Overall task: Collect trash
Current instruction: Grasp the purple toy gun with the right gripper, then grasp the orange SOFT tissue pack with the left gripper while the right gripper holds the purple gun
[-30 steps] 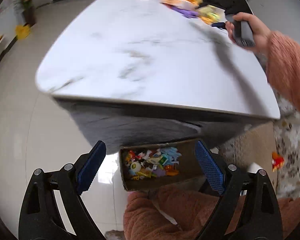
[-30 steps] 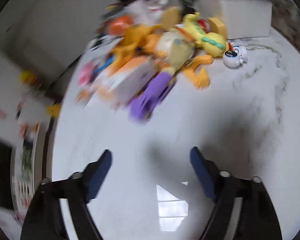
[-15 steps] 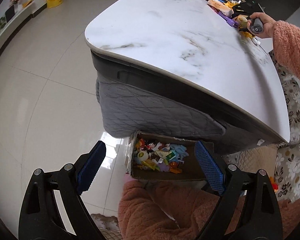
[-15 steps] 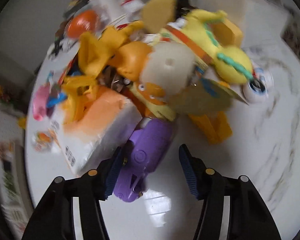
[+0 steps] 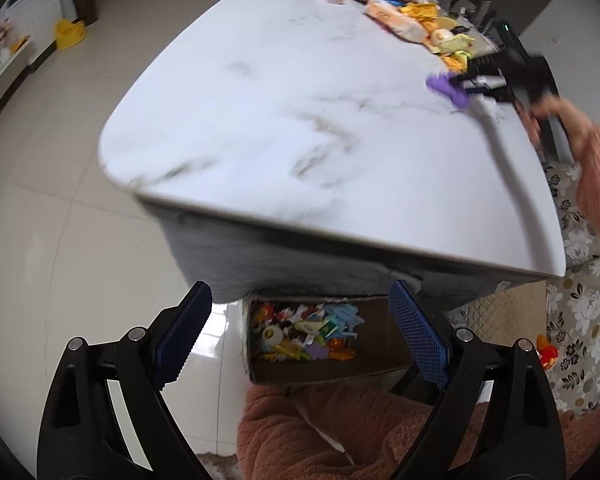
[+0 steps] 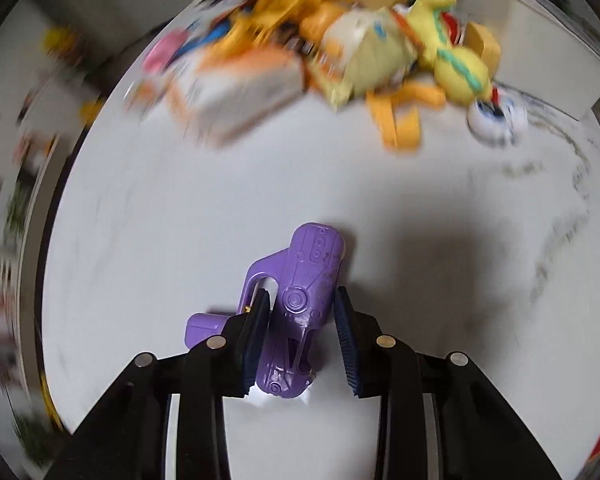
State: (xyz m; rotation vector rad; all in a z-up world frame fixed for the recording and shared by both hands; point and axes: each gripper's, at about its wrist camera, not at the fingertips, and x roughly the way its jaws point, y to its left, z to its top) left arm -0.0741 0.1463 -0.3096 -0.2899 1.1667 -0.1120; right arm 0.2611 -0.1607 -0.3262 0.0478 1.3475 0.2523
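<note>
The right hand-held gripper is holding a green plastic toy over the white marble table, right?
Not quite: the toy is purple, not green. The right wrist view shows the right hand-held gripper shut on a purple plastic toy over the white marble table.

I see a glossy purple moulded-plastic toy (image 6: 300, 312) between my right gripper's (image 6: 302, 332) ridged blue rubbery pads (image 6: 346, 336). The white marble-look tabletop (image 5: 300, 120) shines smooth. Below it sit a matt brown cardboard box (image 5: 380, 360), grey quilted cloth (image 5: 260, 264) and polished floor tiles (image 5: 60, 200).
</note>
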